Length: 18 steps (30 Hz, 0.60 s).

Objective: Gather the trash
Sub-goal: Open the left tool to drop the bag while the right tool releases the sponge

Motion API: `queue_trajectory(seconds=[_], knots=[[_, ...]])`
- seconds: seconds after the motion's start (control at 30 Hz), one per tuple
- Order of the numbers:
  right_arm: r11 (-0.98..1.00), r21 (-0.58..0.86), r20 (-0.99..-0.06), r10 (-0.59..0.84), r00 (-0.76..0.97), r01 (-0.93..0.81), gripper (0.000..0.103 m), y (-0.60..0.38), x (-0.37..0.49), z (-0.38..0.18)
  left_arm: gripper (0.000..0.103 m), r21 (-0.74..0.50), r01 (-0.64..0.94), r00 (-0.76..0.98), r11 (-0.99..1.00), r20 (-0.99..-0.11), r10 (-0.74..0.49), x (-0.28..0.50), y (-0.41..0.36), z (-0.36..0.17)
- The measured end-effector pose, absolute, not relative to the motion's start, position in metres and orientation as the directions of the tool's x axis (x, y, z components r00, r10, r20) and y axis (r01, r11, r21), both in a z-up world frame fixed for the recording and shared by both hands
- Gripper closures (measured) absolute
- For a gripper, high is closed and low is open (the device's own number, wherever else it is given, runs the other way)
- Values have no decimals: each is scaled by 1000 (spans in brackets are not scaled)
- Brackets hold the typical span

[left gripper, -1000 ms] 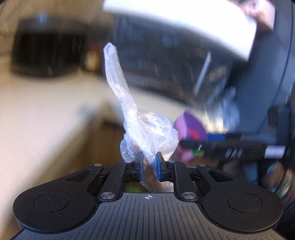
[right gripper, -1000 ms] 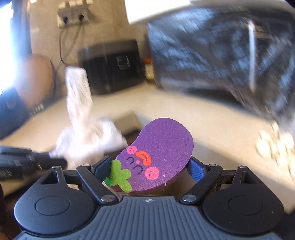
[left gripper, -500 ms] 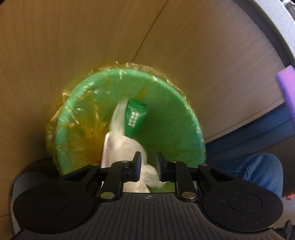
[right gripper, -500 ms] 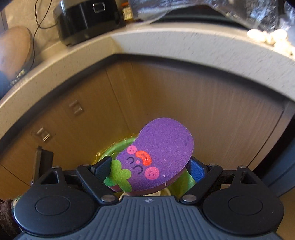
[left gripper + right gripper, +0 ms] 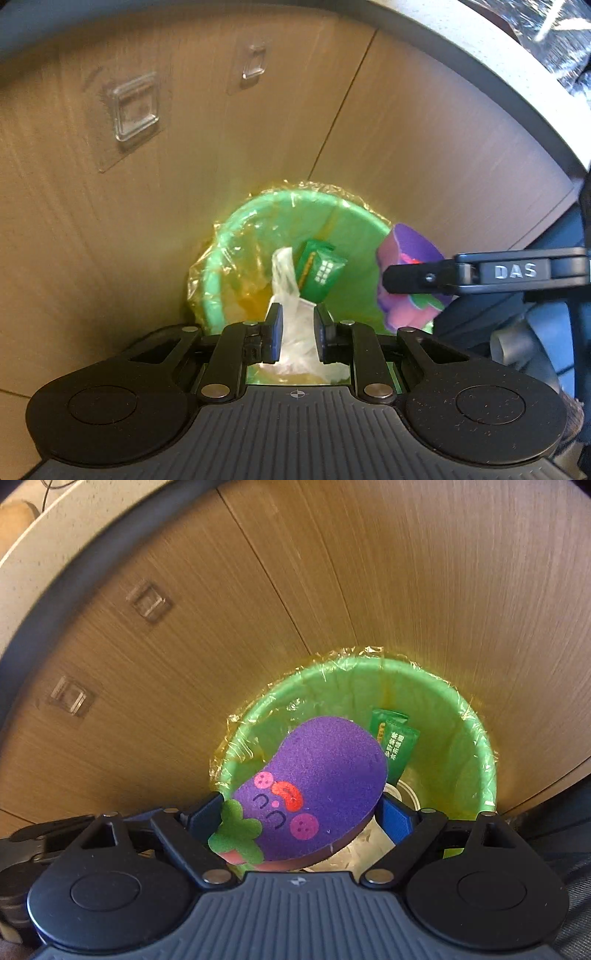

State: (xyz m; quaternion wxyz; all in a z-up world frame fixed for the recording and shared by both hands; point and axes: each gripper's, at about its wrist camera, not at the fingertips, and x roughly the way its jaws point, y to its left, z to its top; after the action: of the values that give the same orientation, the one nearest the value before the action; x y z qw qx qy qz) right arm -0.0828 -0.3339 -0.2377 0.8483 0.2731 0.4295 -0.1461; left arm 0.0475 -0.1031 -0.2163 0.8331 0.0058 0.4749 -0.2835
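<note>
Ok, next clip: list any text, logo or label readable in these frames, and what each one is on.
"DAS": raised letters on the side of the right claw, seen in the left wrist view.
Green packet in the green bin: white characters printed on it, too small and blurred to read.
Purple eggplant sponge: a printed cartoon face only, no words.
Nothing else legible.

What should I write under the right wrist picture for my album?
The right hand-held gripper holds a purple eggplant sponge over a lined green trash bin.
</note>
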Motion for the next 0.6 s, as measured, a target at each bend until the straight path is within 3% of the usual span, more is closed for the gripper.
queue_trajectory(seconds=[0.27,0.37,0.6], knots=[[822,303,-842,-5,540,481,13,-333,-72,-257,82,-237,480,415,844,-787,-457,39,-102,-213],[788,380,-840,75,537,484,11,-340,-64,-270,82,-236,480,427,845,-778,-460,35,-100,-209],[724,358,-888,68,455,590,8,-359,-46,-313,82,-264,463,434,846,-765,-476,29,-93,-210]])
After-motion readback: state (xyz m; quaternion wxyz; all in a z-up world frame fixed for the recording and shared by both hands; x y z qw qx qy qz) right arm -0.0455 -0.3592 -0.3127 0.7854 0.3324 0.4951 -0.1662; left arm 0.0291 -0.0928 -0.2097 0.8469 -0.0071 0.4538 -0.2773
